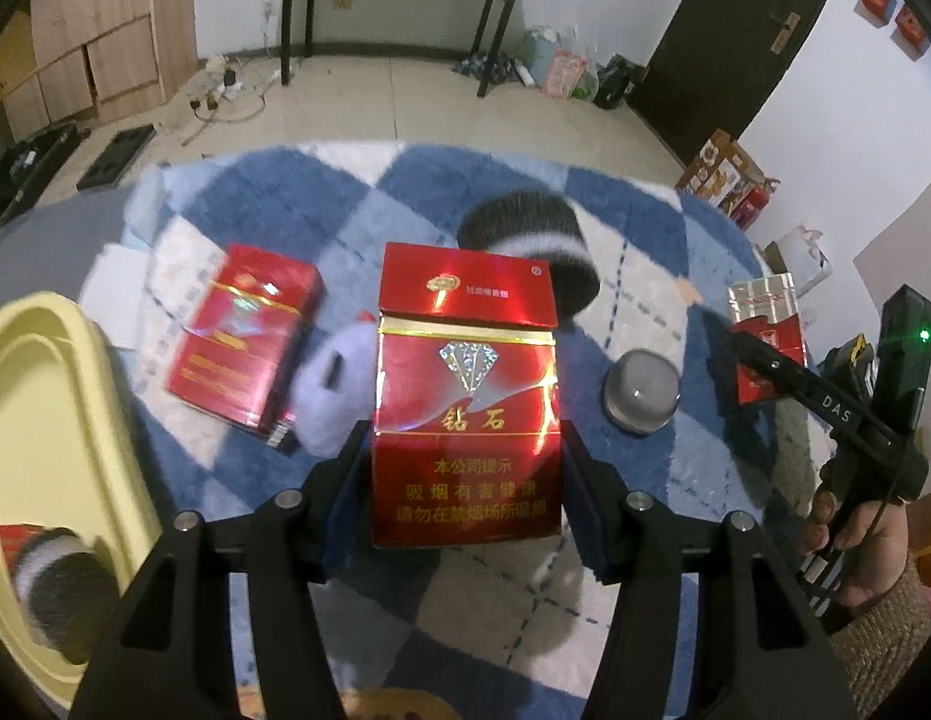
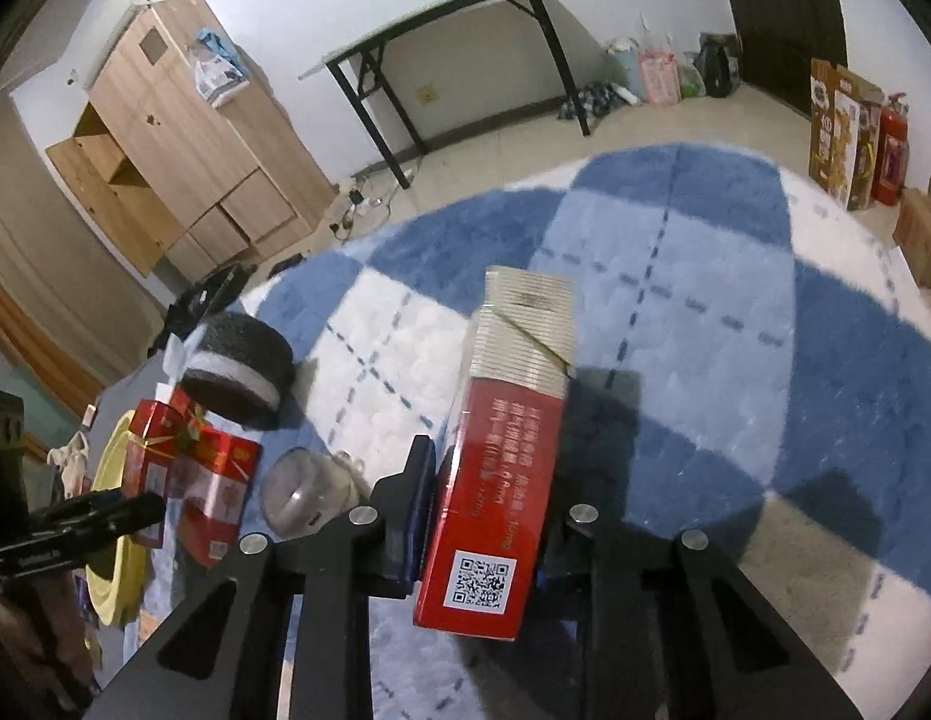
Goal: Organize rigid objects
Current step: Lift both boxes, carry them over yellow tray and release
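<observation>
Left gripper [image 1: 465, 450] clamps a red pack [image 1: 465, 384]; right gripper [image 2: 489, 516] clamps a silver-topped pack [image 2: 501, 468] by its narrow sides. Either pack could twist loose, missing the yellow tray [image 1: 45, 396]

The left gripper [image 1: 465, 450] gripped a red diamond-print cigarette pack [image 1: 465, 384] between its fingers [image 1: 345, 468], above the blue-and-white checked rug [image 1: 633, 222]. A second red pack [image 1: 243, 336] lay to the left, beside a yellow tray [image 1: 51, 420]. A clear dome [image 1: 642, 390] sat to the right, near the right gripper [image 1: 765, 360], which held a red-and-silver pack [image 1: 762, 312].
</observation>
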Tool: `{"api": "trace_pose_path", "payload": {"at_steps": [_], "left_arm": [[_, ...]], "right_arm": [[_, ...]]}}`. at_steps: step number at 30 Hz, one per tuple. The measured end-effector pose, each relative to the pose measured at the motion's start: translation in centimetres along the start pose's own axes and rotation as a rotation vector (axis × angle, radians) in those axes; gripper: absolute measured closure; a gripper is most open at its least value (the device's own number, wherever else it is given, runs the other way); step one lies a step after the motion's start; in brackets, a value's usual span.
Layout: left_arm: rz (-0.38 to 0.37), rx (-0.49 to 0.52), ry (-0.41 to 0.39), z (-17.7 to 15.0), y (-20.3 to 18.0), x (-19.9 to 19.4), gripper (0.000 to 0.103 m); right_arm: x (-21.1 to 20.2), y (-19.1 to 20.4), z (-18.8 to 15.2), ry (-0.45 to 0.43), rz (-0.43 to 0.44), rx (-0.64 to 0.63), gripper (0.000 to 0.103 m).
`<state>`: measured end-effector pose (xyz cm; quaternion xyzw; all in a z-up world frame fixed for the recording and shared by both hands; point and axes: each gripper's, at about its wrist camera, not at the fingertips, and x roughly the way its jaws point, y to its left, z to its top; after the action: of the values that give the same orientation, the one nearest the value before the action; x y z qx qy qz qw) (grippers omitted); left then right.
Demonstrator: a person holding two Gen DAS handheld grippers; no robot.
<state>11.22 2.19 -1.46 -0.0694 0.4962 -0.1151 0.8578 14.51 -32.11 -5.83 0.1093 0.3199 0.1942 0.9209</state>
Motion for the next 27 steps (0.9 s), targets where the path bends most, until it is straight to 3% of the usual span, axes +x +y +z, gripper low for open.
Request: {"api": "trace_pose_path", "payload": {"at_steps": [6, 9, 13, 16, 19, 21, 27], "left_arm": [[0.026, -0.015, -0.075, 0.8, 2.2, -6.6, 0.043], [0.07, -0.03, -0.12, 0.5, 5.2, -10.9, 0.043], [0.17, -0.082, -0.192, -1.1, 10.4, -16.7, 0.043], [0.217, -0.183, -0.244, -2.9, 15.2, -19.4, 0.043], [0.251, -0.288, -0.246, -4.7, 19.9, -19.6, 0.043], [0.258, -0.353, -0.204, -5.9, 22.5, -18.3, 0.043], [0.243, -0.408, -0.133, -8.0, 26.8, -14.9, 0.043]], "right_arm": [[-3.7, 3.0, 0.3, -0.063, 0.01, -0.112, 0.08], [-5.6, 5.9, -0.3, -0.075, 0.029, -0.207, 0.08], [-7.6, 11.9, -1.3, -0.074, 0.109, -0.339, 0.08], [-8.0, 17.3, -2.1, -0.045, 0.173, -0.425, 0.08], [-7.2, 23.0, -3.2, -0.007, 0.238, -0.498, 0.08], [-5.7, 26.6, -4.0, 0.031, 0.275, -0.535, 0.08], [1.0, 34.4, -6.4, 0.171, 0.302, -0.655, 0.08]]}}
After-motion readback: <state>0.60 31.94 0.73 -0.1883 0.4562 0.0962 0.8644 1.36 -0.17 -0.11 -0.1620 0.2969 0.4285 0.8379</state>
